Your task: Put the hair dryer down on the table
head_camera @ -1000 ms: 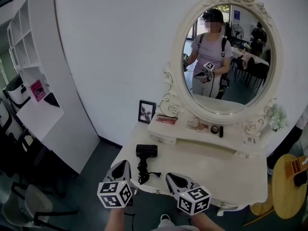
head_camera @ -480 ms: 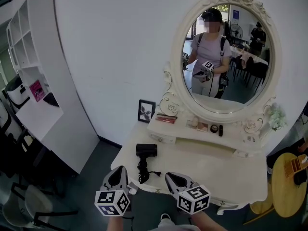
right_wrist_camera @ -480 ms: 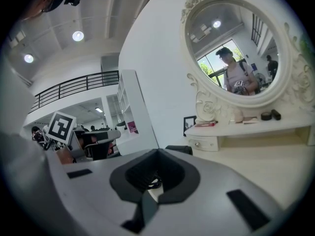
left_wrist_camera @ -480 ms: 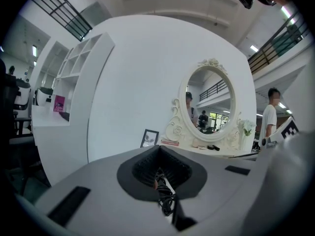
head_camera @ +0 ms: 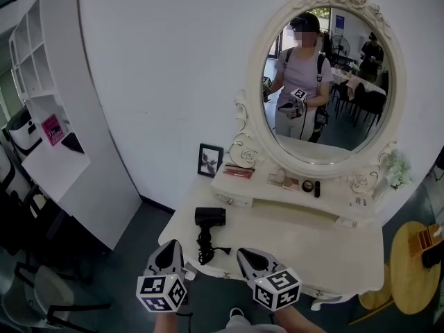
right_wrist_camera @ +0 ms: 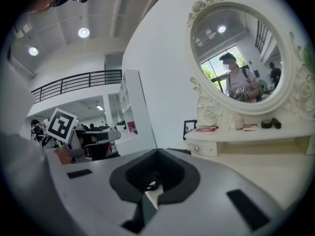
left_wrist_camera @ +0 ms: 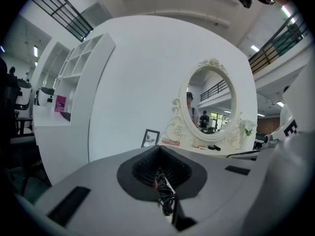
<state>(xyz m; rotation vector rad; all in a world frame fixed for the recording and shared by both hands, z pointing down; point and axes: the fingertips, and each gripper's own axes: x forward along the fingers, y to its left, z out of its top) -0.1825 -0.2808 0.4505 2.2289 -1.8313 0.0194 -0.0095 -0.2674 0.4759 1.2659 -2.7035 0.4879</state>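
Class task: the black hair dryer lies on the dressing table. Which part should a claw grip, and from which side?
Probably the handle of the hair dryer, approached from the dressing table's front edge: it is slimmer than the barrel and points toward that edge, with the bundled cord at its end to avoid.

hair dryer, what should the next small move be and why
Probably just ease both grippers back from the table: the hair dryer already lies flat on it, cord bunched in front, and the left gripper and right gripper are both shut, holding nothing.
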